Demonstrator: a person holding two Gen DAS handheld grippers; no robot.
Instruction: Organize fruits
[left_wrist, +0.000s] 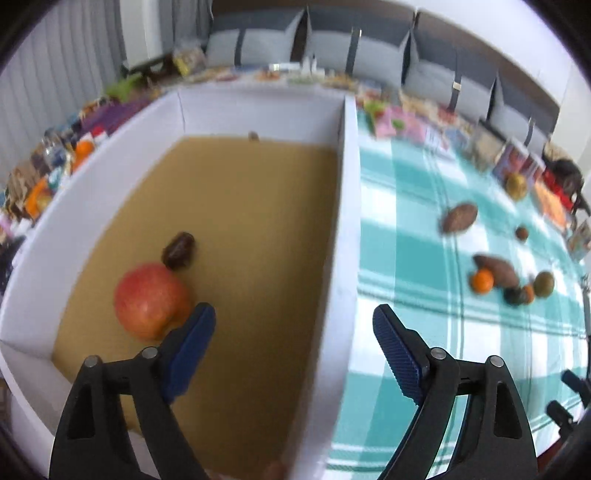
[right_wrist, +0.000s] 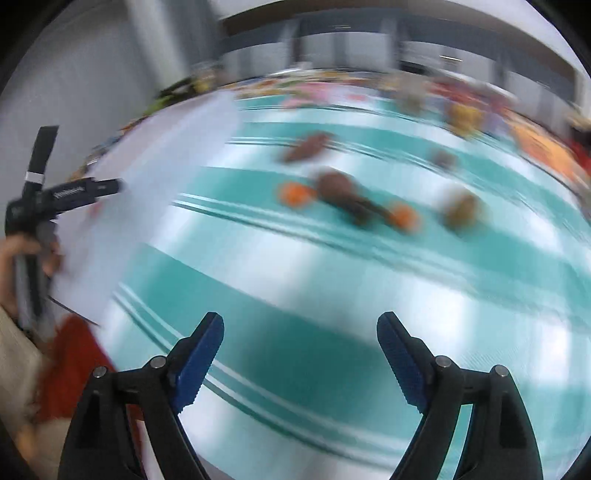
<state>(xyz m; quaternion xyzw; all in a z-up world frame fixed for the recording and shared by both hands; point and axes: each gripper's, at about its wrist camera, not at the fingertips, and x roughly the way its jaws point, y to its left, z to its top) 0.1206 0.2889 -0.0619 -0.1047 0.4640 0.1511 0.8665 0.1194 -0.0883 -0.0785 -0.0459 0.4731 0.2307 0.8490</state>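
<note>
Left gripper (left_wrist: 293, 314): tilted steeply down over the right wall of the white box (left_wrist: 347, 221); blue pads spread wide, nothing between them; one finger over the box floor, the other over the tablecloth.
Right gripper (right_wrist: 300, 321): angled down over bare teal-and-white checked tablecloth (right_wrist: 295, 350); jaws standing wide apart, empty; the view is heavily blurred.
Box contents: a red apple (left_wrist: 149, 299) on the brown floor, just beside the left finger; a dark date-like fruit (left_wrist: 178, 250) touching the apple's far side.
Fruits on the cloth: well right of the box, two brown sweet potatoes (left_wrist: 460, 217), an orange tangerine (left_wrist: 482, 280) against the nearer one, a greenish round fruit (left_wrist: 543, 283), a small brown one (left_wrist: 521, 233).
Person's hand (right_wrist: 22, 258): at the right view's left edge, gripping the other tool's handle beside the box.
</note>
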